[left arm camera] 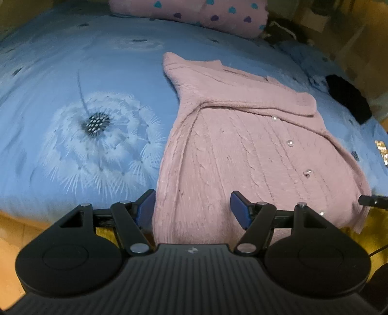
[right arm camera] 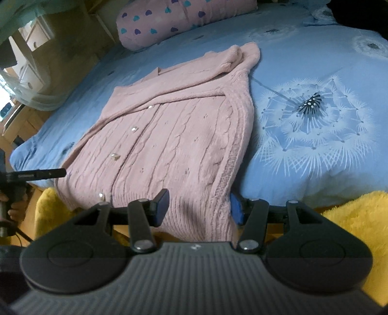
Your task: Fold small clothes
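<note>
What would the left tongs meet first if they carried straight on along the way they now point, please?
Most likely the pink knit cardigan: the left tongs stand open over its near hem, which already lies between the fingers, though depth is hard to judge here.

The pink cardigan's (left arm camera: 242, 150) hem drops behind the left gripper's (left arm camera: 192, 208) body. The heart-print pillow (left arm camera: 194, 12) is cut by the top edge. A dark object (left arm camera: 349, 99) at right stays unreadable.
</note>
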### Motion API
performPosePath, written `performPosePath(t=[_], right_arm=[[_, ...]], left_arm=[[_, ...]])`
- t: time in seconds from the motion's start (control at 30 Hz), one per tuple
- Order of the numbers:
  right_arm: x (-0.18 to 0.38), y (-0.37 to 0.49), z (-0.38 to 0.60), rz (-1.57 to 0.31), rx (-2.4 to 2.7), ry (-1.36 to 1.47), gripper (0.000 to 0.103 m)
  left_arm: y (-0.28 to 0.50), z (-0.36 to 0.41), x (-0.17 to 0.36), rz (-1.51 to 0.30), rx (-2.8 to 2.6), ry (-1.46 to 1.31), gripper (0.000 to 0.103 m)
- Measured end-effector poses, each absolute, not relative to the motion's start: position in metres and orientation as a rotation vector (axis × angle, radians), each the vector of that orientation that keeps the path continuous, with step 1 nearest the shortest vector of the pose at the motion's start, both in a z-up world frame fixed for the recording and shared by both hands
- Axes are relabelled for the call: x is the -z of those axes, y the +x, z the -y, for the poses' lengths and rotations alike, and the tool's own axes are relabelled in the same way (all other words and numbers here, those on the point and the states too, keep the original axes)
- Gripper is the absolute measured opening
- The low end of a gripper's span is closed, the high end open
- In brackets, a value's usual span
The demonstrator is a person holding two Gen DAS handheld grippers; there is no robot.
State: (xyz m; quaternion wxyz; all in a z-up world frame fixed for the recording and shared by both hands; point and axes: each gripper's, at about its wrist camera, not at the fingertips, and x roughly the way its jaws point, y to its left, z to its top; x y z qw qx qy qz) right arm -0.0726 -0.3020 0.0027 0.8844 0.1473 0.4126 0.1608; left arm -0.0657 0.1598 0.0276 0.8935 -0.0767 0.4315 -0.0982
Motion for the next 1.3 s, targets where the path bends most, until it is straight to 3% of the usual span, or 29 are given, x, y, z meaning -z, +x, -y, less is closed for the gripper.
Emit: performPosePath(t=[0.4, 0.57, 0.83, 0.9, 1.0, 1.3], right_arm=[[0.004, -0.078, 0.298, -0.866, -0.329, 0.325, 0.054], [0.007, -0.078, 0.296, -0.857, -0.329, 0.315, 0.054], [0.008, -0.083, 0.295, -0.837, -0.34, 0.315, 0.053], [0.008, -0.083, 0.295, -0.835, -0.339, 0.324, 0.053], [0.006, -0.084, 0.299, -0.82, -0.344, 0.347, 0.016], [-0.003, -0.083, 0.312, -0.73, -0.434, 0.547, 0.015]], left_arm=[[-0.076, -0.168, 0.005, -0.961, 0.178, -0.271, 0.072], [-0.084, -0.171, 0.006, -0.964, 0.211, -0.318, 0.039], [-0.089, -0.165, 0.01, -0.961, 0.215, -0.311, 0.036], [-0.092, -0.163, 0.005, -0.949, 0.228, -0.299, 0.024], [-0.097, -0.168, -0.005, -0.924, 0.276, -0.368, 0.016], [-0.094, -0.155, -0.045, -0.802, 0.399, -0.456, 0.015]])
